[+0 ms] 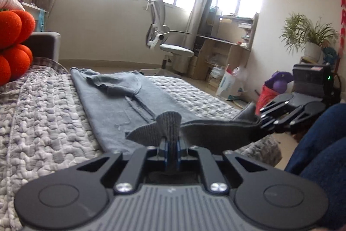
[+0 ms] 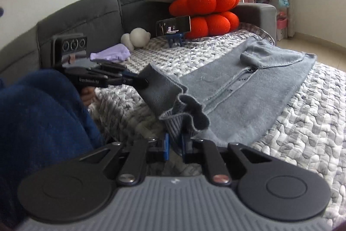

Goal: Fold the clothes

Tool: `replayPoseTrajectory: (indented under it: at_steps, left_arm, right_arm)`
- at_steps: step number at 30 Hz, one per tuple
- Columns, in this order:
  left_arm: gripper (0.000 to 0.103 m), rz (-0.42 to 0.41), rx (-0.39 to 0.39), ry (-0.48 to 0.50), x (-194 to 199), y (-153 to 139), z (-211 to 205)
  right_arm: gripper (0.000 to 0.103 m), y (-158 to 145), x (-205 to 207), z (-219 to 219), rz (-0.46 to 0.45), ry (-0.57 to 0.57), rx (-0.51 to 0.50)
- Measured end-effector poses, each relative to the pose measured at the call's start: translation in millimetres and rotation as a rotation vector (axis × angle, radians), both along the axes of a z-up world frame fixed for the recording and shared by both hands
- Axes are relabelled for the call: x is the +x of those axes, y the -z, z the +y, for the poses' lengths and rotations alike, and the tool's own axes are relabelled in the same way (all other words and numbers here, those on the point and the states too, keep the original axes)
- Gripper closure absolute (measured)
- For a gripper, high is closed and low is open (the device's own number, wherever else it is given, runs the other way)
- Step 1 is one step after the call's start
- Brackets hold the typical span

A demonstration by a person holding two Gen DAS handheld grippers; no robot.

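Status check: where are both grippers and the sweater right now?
Left gripper and right gripper both shut on the grey sweater hem, lifted. Rest lies flat on the quilt. Nothing in the way.

The sweater lies flat on the quilt with the stacked cushions behind its far end, its near hem lifted between the left gripper and the right gripper.
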State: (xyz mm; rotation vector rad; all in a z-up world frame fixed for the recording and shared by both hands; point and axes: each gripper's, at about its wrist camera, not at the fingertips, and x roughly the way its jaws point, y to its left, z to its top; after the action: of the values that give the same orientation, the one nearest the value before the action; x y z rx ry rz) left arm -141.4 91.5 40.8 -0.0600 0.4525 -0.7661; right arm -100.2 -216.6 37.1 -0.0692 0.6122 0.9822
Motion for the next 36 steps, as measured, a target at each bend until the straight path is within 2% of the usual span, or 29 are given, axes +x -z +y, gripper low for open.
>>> replayPoseTrajectory:
  at_steps: [4,15,18,20,24,25,26,28,30,32,34,36]
  left_arm:
    - [0.096,-0.003,-0.003,0.014,4.1,-4.6,-2.6]
    - [0.096,0.006,-0.116,-0.029,35.6,-27.8,-0.6]
    - [0.096,0.042,-0.126,-0.046,47.0,-23.8,-1.5]
    - [0.096,0.075,-0.120,-0.061,53.2,-16.9,-1.9]
    - [0.096,0.131,-0.144,-0.047,51.3,-2.6,3.9]
    - [0.096,0.141,-0.151,-0.041,49.3,0.7,6.5]
    - [0.096,0.151,-0.145,-0.047,50.9,3.0,7.7]
    - [0.095,0.170,-0.135,-0.059,54.7,7.5,9.8]
    - [0.087,0.196,-0.146,-0.077,62.4,10.0,9.8]
    - [0.070,0.204,-0.136,-0.076,67.7,11.6,6.8]
    - [0.065,0.206,-0.106,-0.068,72.0,12.6,1.1]
    - [0.065,0.217,-0.090,-0.066,76.2,13.8,-2.8]
  right_arm:
    - [0.089,-2.3,8.1,1.3,-0.021,0.005,0.022]
    - [0.089,-16.7,46.5,4.8,-0.109,0.066,0.066]
    - [0.089,-15.8,68.7,3.6,-0.079,0.103,0.067]
    - [0.089,-9.7,84.5,1.5,-0.028,0.135,0.067]
    - [0.083,2.0,87.3,1.3,0.017,0.144,0.050]
    - [0.078,4.5,86.2,1.6,0.022,0.143,0.044]
    - [0.062,7.1,85.1,1.9,0.028,0.141,0.039]
    - [0.050,12.3,83.0,2.6,0.039,0.138,0.028]
    - [0.050,17.4,80.8,3.2,0.051,0.136,0.017]
    - [0.050,19.7,83.0,5.1,0.051,0.147,-0.004]
    - [0.050,20.3,88.6,7.8,0.045,0.169,-0.032]
    - [0.050,23.5,97.9,7.7,0.063,0.195,-0.053]
